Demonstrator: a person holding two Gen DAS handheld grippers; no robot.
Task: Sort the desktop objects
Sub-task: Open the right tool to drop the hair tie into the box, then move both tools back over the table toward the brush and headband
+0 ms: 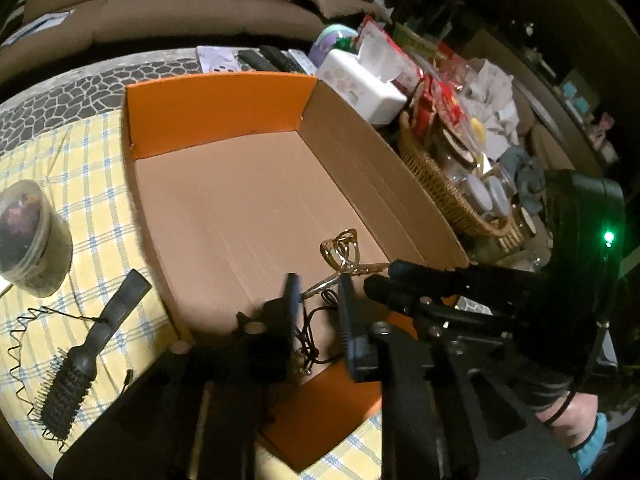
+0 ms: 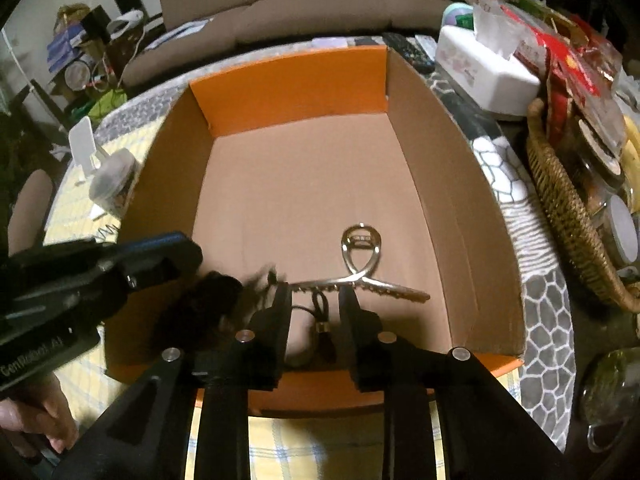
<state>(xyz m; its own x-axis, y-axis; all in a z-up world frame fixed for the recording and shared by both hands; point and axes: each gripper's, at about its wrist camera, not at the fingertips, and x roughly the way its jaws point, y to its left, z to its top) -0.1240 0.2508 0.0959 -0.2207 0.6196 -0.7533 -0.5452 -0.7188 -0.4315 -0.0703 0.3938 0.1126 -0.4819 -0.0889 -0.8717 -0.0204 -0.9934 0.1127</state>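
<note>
Both tongs hang slightly spread over the box's near edge, gripping nothing.

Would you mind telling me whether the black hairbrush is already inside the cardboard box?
No, the hairbrush lies on the yellow checked cloth outside the cardboard box, left of its wall in the left wrist view.

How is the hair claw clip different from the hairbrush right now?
The gold hair claw clip lies inside the cardboard box; the black hairbrush lies outside it on the checked cloth. The clip is shiny metal, the brush matte and bristled. Both lie flat.
</note>
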